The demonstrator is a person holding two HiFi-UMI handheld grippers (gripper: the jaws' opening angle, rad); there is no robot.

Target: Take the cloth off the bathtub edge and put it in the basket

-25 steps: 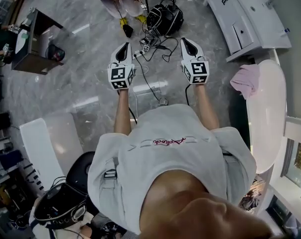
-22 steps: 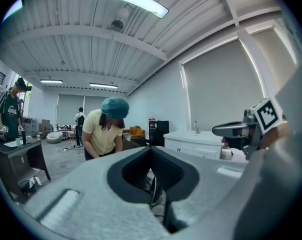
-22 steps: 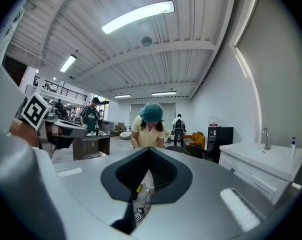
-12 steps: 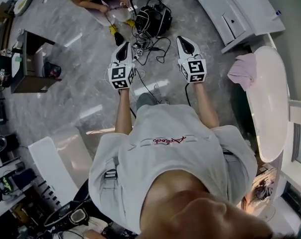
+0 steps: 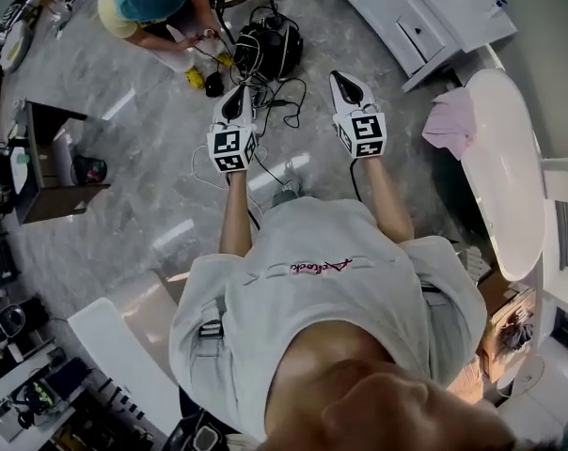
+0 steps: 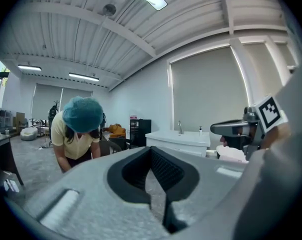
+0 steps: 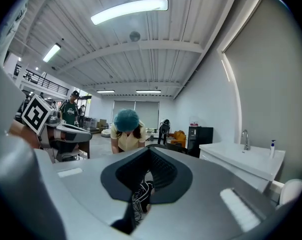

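The pale pink cloth [image 5: 450,120] drapes over the floor-side rim of the white oval bathtub [image 5: 502,186], to the right of the right gripper [image 5: 346,85] and well apart from it. That gripper and the left gripper [image 5: 234,100] both have their jaws pressed together on nothing. Tangled black cables [image 5: 282,90] lie just ahead, and grey marble floor [image 5: 143,186] spreads out to the left.

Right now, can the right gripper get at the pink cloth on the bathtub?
Not yet, probably: the right gripper is apart from the pink cloth, jaws shut, though nothing stands between them.
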